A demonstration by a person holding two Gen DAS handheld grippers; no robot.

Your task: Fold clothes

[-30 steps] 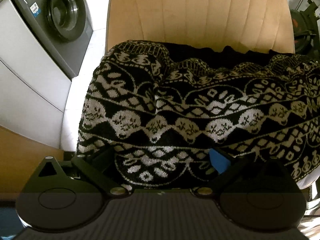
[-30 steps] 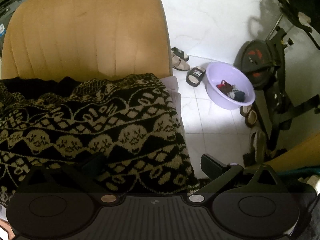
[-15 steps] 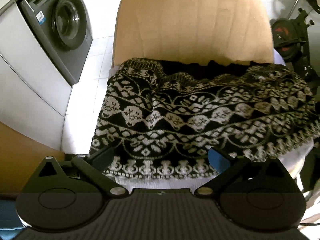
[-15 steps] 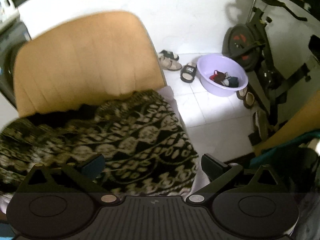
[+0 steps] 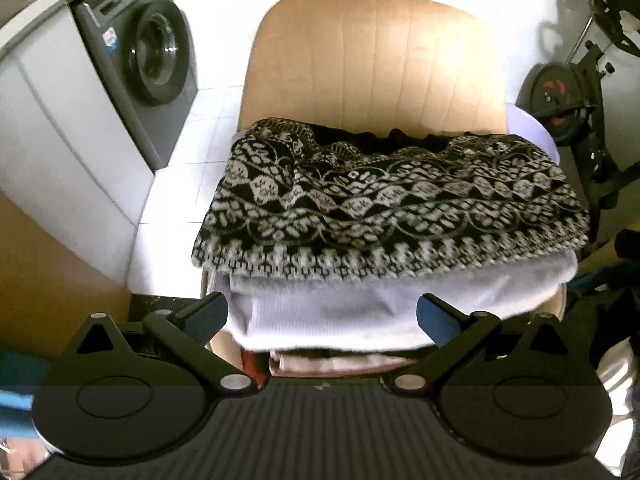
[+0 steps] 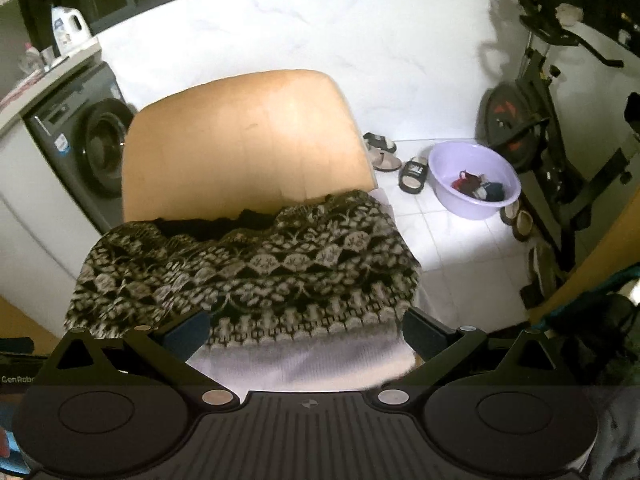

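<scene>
Retreat is the change: a second ago both tongs sat low against the patterned sweater (image 5: 384,200), and now I hold them back and higher, so the whole stack shows. My left tongs (image 5: 322,316) stand wide and carry nothing; my right tongs (image 6: 306,330) stand wide and carry nothing as well. The sweater lies folded on the chair (image 5: 376,56) seat, on top of a white garment (image 5: 360,304), with further folded cloth just visible beneath that. Its ribbed hem faces me; a dark inner layer shows at the back edge. I judge this item finished and released, so the next step is probably to fetch another garment.

The chair is tan with a channelled backrest and serves as the folding surface. The floor is white tile. A washing machine (image 6: 86,140) stands to the left. To the right sit a lilac basin (image 6: 474,178) holding small items, some sandals (image 6: 396,158), and an exercise bike (image 6: 532,120).
</scene>
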